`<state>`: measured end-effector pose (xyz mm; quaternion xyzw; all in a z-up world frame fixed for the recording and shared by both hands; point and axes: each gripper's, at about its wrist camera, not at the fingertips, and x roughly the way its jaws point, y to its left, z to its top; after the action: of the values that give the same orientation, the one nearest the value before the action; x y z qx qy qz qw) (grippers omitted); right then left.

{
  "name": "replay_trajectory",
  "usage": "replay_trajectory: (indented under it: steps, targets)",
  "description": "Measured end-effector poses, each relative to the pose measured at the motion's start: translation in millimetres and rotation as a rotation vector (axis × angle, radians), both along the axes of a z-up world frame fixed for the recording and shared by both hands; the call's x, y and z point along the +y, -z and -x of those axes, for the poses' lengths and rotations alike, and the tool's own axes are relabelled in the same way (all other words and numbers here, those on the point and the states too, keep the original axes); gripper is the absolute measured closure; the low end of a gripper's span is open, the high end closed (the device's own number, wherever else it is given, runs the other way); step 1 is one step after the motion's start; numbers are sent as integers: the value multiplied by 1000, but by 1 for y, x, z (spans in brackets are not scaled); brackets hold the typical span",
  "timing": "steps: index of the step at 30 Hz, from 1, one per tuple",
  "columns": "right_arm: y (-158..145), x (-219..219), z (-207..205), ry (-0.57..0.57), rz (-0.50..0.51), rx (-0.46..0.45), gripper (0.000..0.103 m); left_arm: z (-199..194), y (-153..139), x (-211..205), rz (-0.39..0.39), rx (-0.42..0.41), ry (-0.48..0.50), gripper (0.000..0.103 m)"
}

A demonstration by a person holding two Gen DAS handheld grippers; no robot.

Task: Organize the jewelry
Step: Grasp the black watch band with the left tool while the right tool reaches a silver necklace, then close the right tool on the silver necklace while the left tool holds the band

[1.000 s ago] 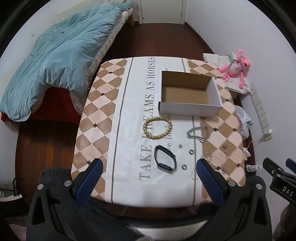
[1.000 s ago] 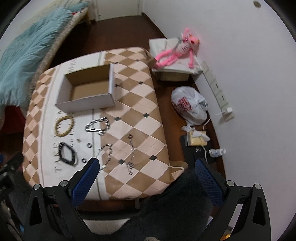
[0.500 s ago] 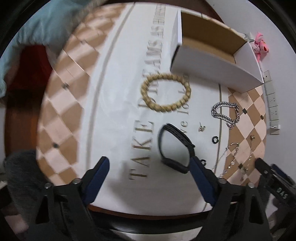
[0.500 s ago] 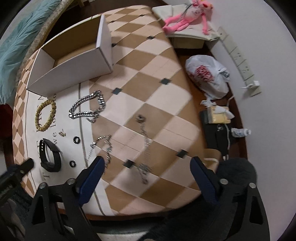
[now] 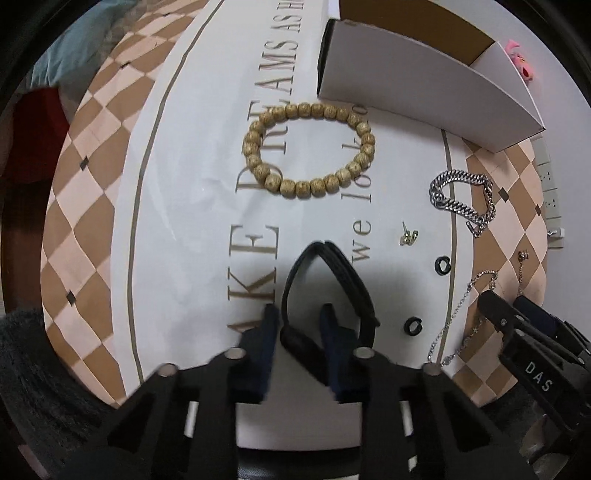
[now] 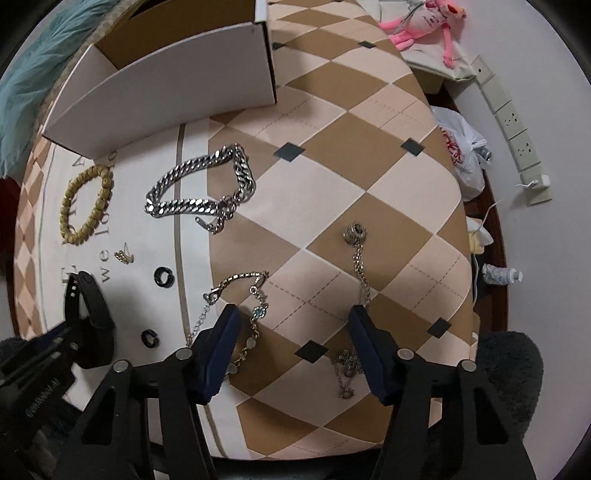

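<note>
My left gripper (image 5: 297, 323) is closed around the near end of a black wristband (image 5: 332, 280) lying on the tablecloth; the band also shows in the right wrist view (image 6: 88, 314). My right gripper (image 6: 295, 325) is open, low over the cloth, between a thin chain bracelet with a blue stone (image 6: 255, 306) and a thin necklace (image 6: 358, 266). A wooden bead bracelet (image 5: 308, 149), a heavy silver chain bracelet (image 6: 207, 184), a small earring (image 5: 408, 236) and two black rings (image 5: 443, 265) (image 5: 413, 325) lie on the cloth. An open white cardboard box (image 5: 424, 85) stands behind them.
The table carries a white and tan diamond-patterned cloth (image 6: 369, 140). Right of the table lie a white plastic bag (image 6: 461, 147), a pink plush toy (image 6: 428, 18) and wall sockets (image 6: 517, 129). A blue blanket (image 5: 74, 48) lies at the far left.
Both grippers came down and forward over the table. My left gripper has narrowed from wide open onto the black wristband. My right gripper has narrowed a little but stays open.
</note>
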<state>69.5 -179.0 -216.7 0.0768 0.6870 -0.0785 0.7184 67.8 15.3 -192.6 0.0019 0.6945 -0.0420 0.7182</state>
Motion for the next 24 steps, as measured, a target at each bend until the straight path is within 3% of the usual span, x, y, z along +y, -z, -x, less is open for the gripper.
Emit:
replay_trajectory:
  steps: [3, 5, 11, 21, 24]
  targets:
    - [-3, 9, 0, -31, 16, -37, 64, 3, -1, 5, -16, -25, 21, 93]
    - [-4, 14, -1, -45, 30, -49, 97, 5, -2, 8, -25, -37, 27, 93]
    - [-17, 10, -1, -4, -38, -97, 103, 18, -12, 19, -45, -84, 40, 94]
    - [-59, 0, 1, 40, -141, -206, 103, 11, -73, 50, 11, -139, 36, 94]
    - [-55, -6, -2, 59, -221, -164, 103, 20, -82, 38, 9, -163, 40, 94]
